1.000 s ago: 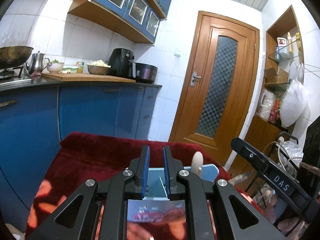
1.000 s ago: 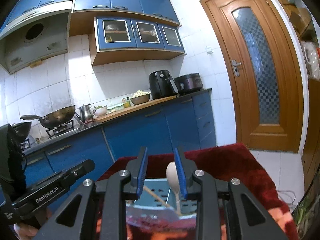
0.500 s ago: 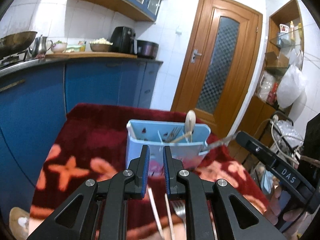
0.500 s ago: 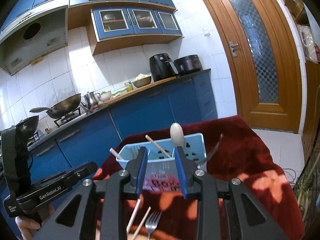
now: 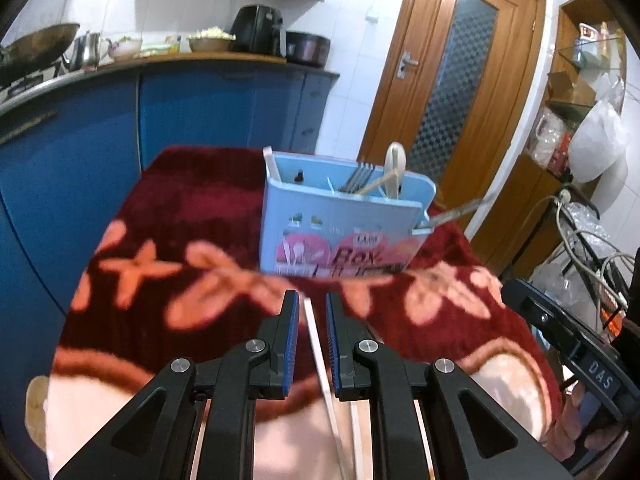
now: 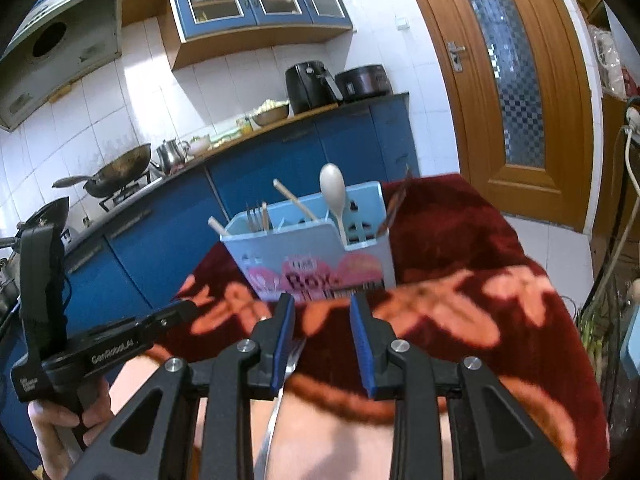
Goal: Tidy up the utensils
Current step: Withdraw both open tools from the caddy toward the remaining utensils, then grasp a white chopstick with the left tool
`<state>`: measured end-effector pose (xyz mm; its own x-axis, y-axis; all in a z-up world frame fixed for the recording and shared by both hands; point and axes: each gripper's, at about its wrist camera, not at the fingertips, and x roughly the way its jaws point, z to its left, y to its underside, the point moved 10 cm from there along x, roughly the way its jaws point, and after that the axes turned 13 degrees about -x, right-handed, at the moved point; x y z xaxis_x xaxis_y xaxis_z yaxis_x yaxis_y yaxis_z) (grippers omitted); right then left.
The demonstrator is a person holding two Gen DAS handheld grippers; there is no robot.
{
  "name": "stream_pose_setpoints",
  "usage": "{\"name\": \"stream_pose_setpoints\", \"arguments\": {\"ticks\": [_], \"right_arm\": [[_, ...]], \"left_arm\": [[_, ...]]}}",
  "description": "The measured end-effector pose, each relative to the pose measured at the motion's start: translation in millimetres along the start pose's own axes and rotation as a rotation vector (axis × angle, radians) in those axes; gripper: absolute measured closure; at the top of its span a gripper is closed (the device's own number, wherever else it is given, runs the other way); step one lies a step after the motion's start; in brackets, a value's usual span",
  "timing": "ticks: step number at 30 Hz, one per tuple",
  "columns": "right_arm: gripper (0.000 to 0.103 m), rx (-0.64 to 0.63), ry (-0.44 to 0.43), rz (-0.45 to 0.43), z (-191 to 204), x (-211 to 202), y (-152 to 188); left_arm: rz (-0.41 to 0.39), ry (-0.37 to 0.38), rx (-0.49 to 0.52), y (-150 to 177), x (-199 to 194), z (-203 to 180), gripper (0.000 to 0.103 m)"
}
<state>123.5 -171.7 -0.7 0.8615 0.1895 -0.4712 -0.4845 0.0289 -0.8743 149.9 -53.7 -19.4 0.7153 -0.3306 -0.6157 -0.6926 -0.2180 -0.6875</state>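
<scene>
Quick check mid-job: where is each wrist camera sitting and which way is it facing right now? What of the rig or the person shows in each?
Left wrist: on the left gripper, tilted down over the red cloth, facing the blue box and door; a chopstick lies between its narrow jaws; right handle at the frame's right.
Right wrist: on the right gripper, facing the box and counter; a fork lies below its jaws; a hand holds the left handle.
Shared: box, cloth, door.

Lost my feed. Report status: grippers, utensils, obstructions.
Left gripper nearly shut, astride chopstick, no grip seen. Right gripper open over fork. Holder box ahead, path clear.
</scene>
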Motion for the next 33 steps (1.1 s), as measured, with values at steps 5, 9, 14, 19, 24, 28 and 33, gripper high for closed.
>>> {"name": "stream_pose_setpoints", "arguments": {"ticks": [5, 9, 14, 19, 24, 28, 33], "right_arm": [[0.07, 0.01, -0.008, 0.041, -2.4, -1.3, 21.5], [0.069, 0.034, 0.0, 0.067, -11.7, -1.5, 35.0], [0.069, 0.06, 0.016, 0.093, -24.3, 0.7, 47.8], [0.069, 0.077, 0.01, 0.113, -29.7, 3.3, 57.8], [0.069, 0.085, 0.0, 0.125, -31.8, 6.0, 63.6], [0.069, 0.093, -0.004, 0.134, -34.2, 7.4, 68.5], [0.069, 0.104, -0.004, 0.144, -38.1, 9.6, 73.1]], "left_arm": [[0.079, -0.009, -0.007, 17.2, 10.8, 2.6, 0.09], [0.124, -0.023, -0.016, 28.9, 18.3, 5.2, 0.09], [0.181, -0.048, -0.014, 44.2, 27.8, 9.3, 0.09], [0.236, -0.043, -0.03, 53.9, 36.9, 10.3, 0.09], [0.286, -0.049, -0.022, 59.0, 48.4, 8.0, 0.09], [0.318, -0.068, 0.007, 59.0, 57.3, 5.6, 0.09], [0.371, -0.088, 0.028, 60.5, 68.0, 6.7, 0.09]]}}
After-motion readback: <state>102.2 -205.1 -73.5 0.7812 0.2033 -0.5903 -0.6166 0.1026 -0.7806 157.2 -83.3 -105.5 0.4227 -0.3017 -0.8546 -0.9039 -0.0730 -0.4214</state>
